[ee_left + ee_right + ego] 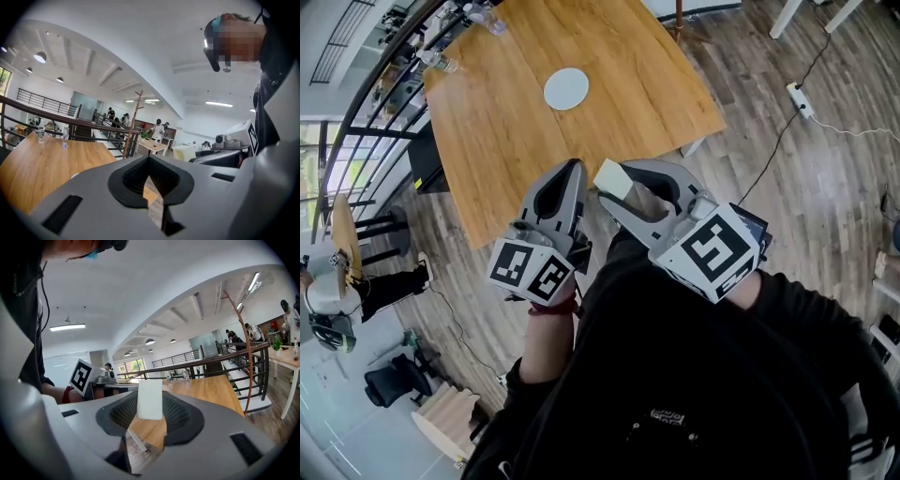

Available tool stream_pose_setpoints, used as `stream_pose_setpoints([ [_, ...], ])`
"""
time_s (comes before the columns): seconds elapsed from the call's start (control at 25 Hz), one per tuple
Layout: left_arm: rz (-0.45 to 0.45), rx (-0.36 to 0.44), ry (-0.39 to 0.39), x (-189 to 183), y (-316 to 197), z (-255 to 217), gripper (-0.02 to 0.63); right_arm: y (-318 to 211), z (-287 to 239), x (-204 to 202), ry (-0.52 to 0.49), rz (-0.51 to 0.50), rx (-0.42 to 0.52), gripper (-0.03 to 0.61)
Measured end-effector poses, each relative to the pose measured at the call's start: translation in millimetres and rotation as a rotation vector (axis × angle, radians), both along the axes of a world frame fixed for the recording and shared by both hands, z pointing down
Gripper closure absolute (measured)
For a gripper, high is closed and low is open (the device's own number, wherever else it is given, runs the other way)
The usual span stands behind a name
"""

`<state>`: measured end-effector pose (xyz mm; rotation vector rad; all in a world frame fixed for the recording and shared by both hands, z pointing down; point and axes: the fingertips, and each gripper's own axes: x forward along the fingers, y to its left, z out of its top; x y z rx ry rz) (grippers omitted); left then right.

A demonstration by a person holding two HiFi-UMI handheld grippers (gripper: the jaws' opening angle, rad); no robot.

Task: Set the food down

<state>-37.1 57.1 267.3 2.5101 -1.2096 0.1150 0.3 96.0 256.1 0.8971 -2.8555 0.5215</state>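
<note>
The food is a pale cream block (pixel 611 178), and my right gripper (pixel 616 184) is shut on it, holding it in the air just off the near edge of the wooden table (pixel 506 131). In the right gripper view the block (pixel 150 399) stands upright between the dark pads. My left gripper (pixel 574 171) hangs beside it on the left, its jaws shut with nothing between them (pixel 149 164). A round white plate (pixel 566 89) lies on the table beyond both grippers.
Small bottles (pixel 441 61) stand at the table's far left corner. A black railing (pixel 366 122) runs along the left side. On the wood floor to the right lie a power strip (pixel 800 98) and its cables.
</note>
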Motion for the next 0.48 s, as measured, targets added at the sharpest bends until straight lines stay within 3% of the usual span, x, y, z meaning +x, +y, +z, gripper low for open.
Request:
stream_pose_setpoints([
  [0.48, 0.088, 0.055, 0.024, -30, -77, -14, 0.607, -68, -12, -32, 0.032, 0.089, 0.049, 0.405],
])
